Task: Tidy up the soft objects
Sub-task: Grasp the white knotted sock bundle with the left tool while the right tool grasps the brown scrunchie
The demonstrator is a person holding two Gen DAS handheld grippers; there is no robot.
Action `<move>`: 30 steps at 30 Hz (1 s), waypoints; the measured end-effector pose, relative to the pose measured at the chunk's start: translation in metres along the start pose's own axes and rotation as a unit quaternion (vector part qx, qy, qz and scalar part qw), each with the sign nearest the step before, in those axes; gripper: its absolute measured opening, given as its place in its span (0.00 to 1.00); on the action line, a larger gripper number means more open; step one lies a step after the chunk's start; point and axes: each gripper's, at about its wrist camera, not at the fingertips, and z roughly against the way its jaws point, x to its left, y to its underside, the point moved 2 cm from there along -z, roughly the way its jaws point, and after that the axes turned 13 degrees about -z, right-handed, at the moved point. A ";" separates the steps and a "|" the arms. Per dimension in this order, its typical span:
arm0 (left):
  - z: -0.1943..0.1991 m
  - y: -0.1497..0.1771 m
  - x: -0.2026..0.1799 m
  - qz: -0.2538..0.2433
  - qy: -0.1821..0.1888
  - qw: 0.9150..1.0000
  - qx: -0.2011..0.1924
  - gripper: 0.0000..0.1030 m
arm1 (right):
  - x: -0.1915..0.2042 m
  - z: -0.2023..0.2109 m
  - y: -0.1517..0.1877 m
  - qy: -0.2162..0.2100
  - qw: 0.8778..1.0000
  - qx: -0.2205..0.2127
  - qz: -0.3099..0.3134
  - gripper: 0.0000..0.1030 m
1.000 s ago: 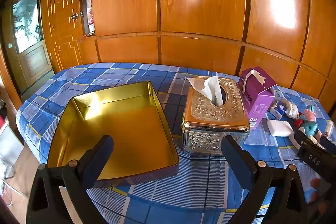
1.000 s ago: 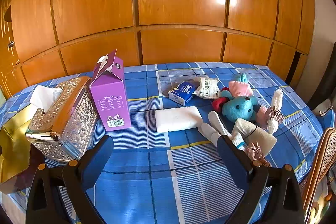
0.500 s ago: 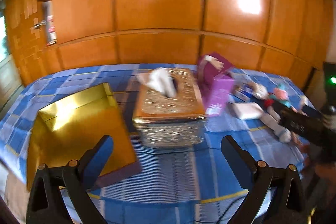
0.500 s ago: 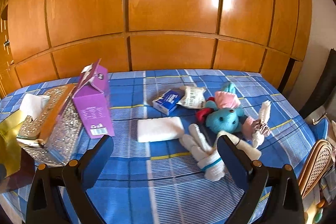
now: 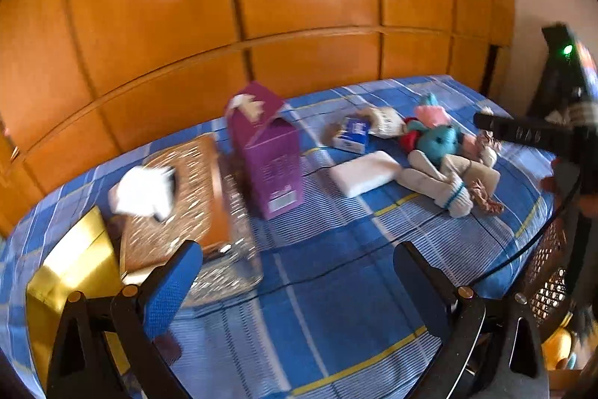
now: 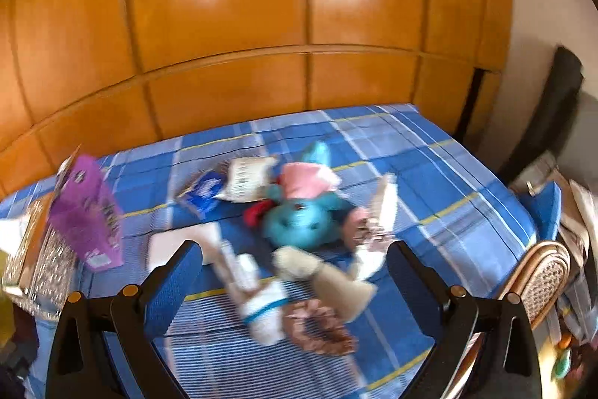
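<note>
Both claws spread, empty: left claw (image 5: 295, 281) over bench (image 5: 336, 287) near tissue box (image 5: 179, 197); right claw (image 6: 295, 281) above sock (image 6: 261, 309), plush (image 6: 302, 223) beyond.

My tongs' fingers (image 6: 175, 283) carry blue pads on black frames. Under them lies a checked tablecloth (image 5: 336, 287) in blue and pale blue, crossed by thin yellow lines. The upright cardboard tissue carton (image 5: 271, 152) is purple. The ornate metal tissue box (image 5: 179, 197) is silver and copper-gold with a white tissue (image 5: 144, 191) on top. The shallow metal tin (image 5: 74, 272) shines gold. The plush toy (image 6: 302, 223) is teal with a pink cap and red patch. The sock (image 6: 261, 309) is white with a blue band. The wall panels (image 6: 224, 25) are glossy orange wood.
</note>
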 end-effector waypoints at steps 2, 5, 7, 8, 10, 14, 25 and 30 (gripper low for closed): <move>-0.006 -0.011 -0.010 -0.019 0.018 1.000 -0.004 1.00 | -0.021 -0.002 -0.008 0.005 1.000 0.004 -0.026 0.98; -0.014 -0.027 -0.023 -0.027 0.050 0.998 -0.014 1.00 | -0.054 -0.003 -0.018 0.014 0.998 0.008 -0.067 0.98; -0.019 -0.038 -0.033 -0.037 0.069 0.997 -0.021 1.00 | -0.075 -0.002 -0.023 0.024 0.995 0.005 -0.092 0.98; -0.022 -0.043 -0.039 -0.045 0.075 0.996 -0.022 1.00 | -0.085 -0.002 -0.025 0.029 0.994 0.005 -0.104 0.98; -0.030 -0.053 -0.051 -0.063 0.092 0.994 -0.016 1.00 | -0.100 -0.004 -0.028 0.033 0.992 0.008 -0.122 0.98; -0.055 -0.069 -0.074 -0.071 0.119 0.990 0.013 1.00 | -0.118 -0.006 -0.029 0.033 0.990 0.016 -0.138 0.98; -0.137 -0.084 -0.115 0.024 0.197 0.975 0.099 0.80 | -0.114 -0.017 -0.022 0.016 0.995 0.043 -0.088 0.98; -0.169 -0.090 -0.117 0.085 0.224 0.963 0.124 0.80 | -0.110 -0.023 -0.019 0.007 0.996 0.062 -0.059 0.94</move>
